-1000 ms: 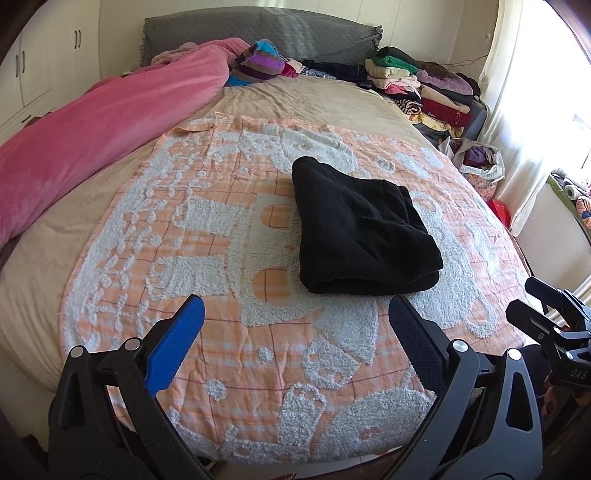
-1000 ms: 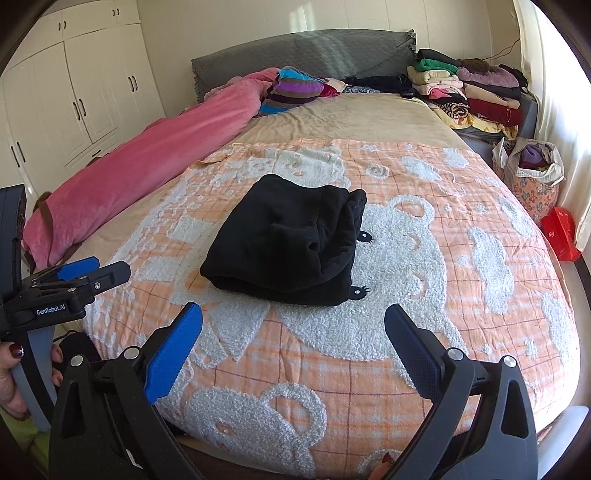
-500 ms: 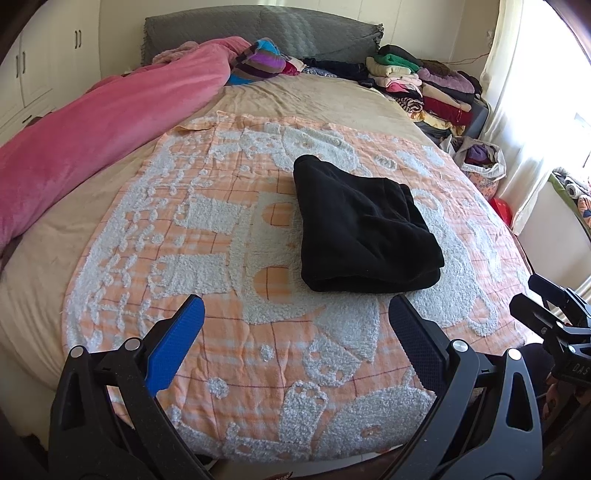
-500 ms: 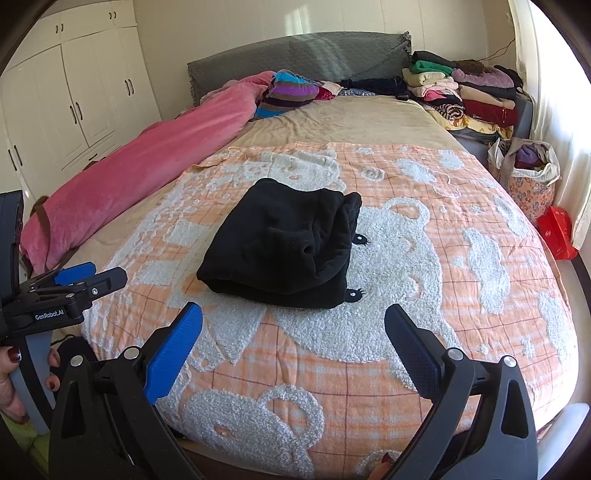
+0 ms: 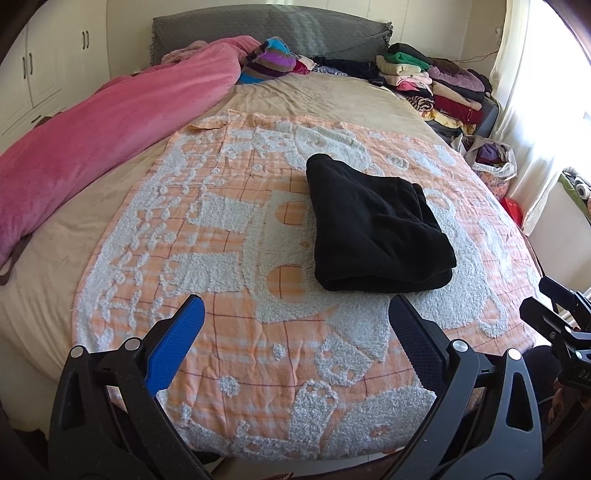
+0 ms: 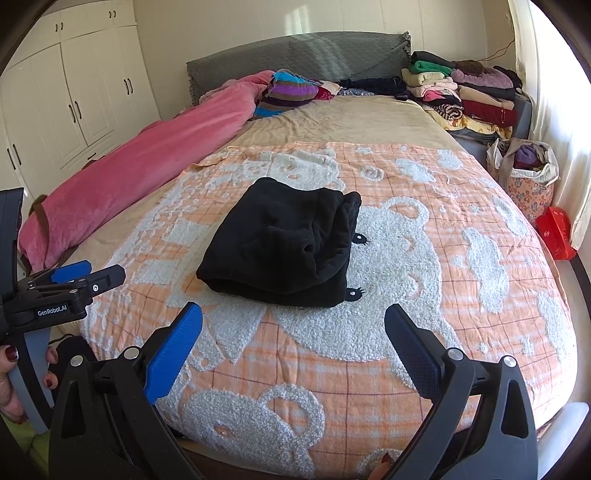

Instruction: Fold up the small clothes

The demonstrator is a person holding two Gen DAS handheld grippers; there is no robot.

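A black garment lies folded into a thick bundle in the middle of the orange-and-white bear blanket on the bed. My left gripper is open near the bed's front edge, short of the bundle, nothing between its fingers. My right gripper is open too, just in front of the bundle and apart from it. The left gripper shows at the left edge of the right wrist view, held by a hand.
A rolled pink blanket runs along the bed's left side. Stacks of folded clothes sit at the far right by the grey headboard. A floral bag and a red bag stand beside the bed on the right. White wardrobes line the left wall.
Both grippers have drawn back slightly and risen a little; the folded black garment has not moved.
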